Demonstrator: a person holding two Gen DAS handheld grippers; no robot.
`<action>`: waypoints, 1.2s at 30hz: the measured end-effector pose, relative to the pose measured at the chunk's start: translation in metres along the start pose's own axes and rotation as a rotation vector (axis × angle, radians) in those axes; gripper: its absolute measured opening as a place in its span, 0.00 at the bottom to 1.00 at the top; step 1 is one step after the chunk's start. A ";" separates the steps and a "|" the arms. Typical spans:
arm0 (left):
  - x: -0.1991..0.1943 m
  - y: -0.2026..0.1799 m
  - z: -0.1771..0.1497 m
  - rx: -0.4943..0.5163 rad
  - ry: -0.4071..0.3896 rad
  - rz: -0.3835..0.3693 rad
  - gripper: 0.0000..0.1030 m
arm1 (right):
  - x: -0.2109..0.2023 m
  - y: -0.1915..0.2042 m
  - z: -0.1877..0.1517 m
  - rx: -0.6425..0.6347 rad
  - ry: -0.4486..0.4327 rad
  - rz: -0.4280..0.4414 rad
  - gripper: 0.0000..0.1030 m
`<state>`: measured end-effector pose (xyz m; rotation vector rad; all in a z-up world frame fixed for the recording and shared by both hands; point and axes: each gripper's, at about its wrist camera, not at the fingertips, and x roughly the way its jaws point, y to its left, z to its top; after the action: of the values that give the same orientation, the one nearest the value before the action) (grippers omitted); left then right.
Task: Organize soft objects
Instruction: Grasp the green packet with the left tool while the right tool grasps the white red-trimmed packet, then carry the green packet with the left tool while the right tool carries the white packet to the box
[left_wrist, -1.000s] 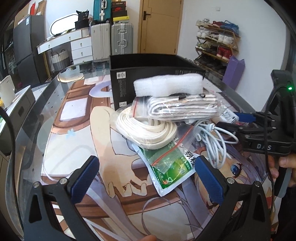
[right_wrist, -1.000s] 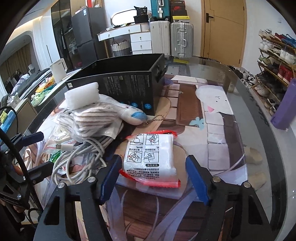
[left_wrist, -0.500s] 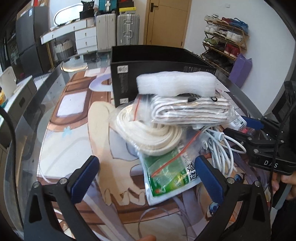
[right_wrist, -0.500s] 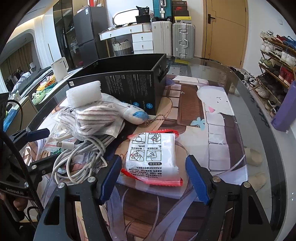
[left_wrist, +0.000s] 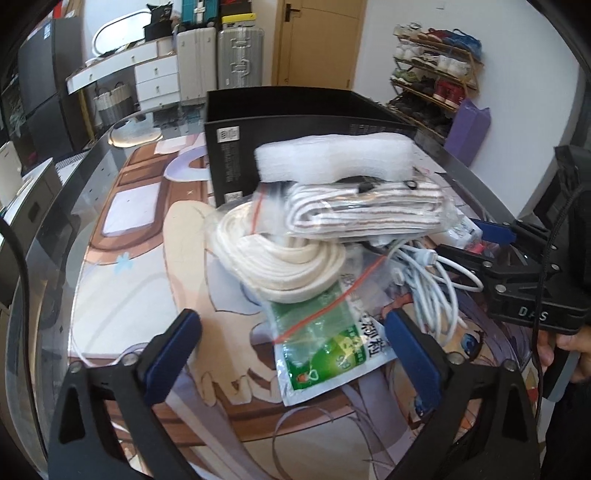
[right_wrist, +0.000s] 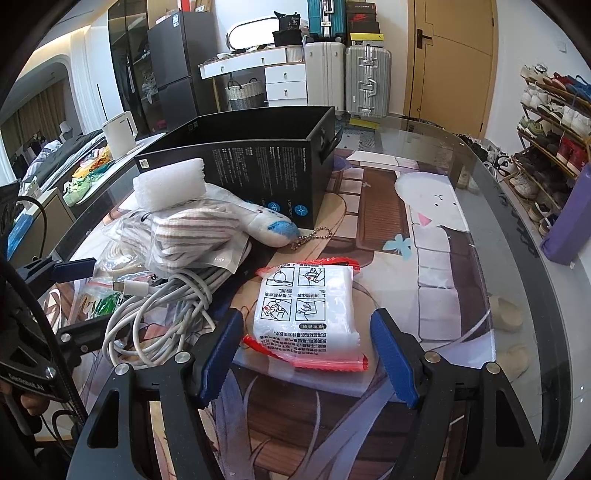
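A pile lies on the printed table mat: a white foam block (left_wrist: 332, 158) on a bagged striped cloth (left_wrist: 362, 214), a bagged cream rope coil (left_wrist: 284, 266), a green packet (left_wrist: 325, 354) and a white cable (left_wrist: 436, 280). My left gripper (left_wrist: 291, 317) hovers at the pile's near edge. Its jaws are closing, with the green packet's corner between them and the pads clear of it. My right gripper (right_wrist: 306, 317) is open astride a white packet with red edges (right_wrist: 306, 310), not touching it. A plush toy with a blue tip (right_wrist: 258, 221) leans by the black box (right_wrist: 258, 166).
The open black box (left_wrist: 295, 122) stands just behind the pile. The table's curved glass edge (right_wrist: 517, 229) runs along the right. Suitcases, a dresser and a shoe rack stand beyond the table. A hand (left_wrist: 569, 350) holds the right gripper's handle.
The left gripper has moved closer to the pile, which now looks larger, and its jaws have narrowed a little. The right gripper and its white packet have not moved.
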<state>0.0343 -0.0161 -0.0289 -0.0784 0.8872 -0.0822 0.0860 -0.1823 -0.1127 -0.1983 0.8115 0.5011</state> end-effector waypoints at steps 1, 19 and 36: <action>-0.001 -0.002 0.000 0.010 -0.003 -0.010 0.88 | 0.000 0.000 0.000 -0.001 -0.001 0.000 0.71; -0.023 -0.005 -0.013 0.027 -0.026 -0.148 0.31 | -0.011 0.010 -0.004 -0.043 -0.027 0.035 0.45; -0.047 -0.010 -0.019 0.052 -0.011 -0.198 0.26 | -0.031 0.005 0.001 -0.042 -0.081 0.056 0.45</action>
<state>-0.0101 -0.0217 -0.0037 -0.1181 0.8639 -0.2885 0.0660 -0.1886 -0.0895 -0.1937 0.7297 0.5754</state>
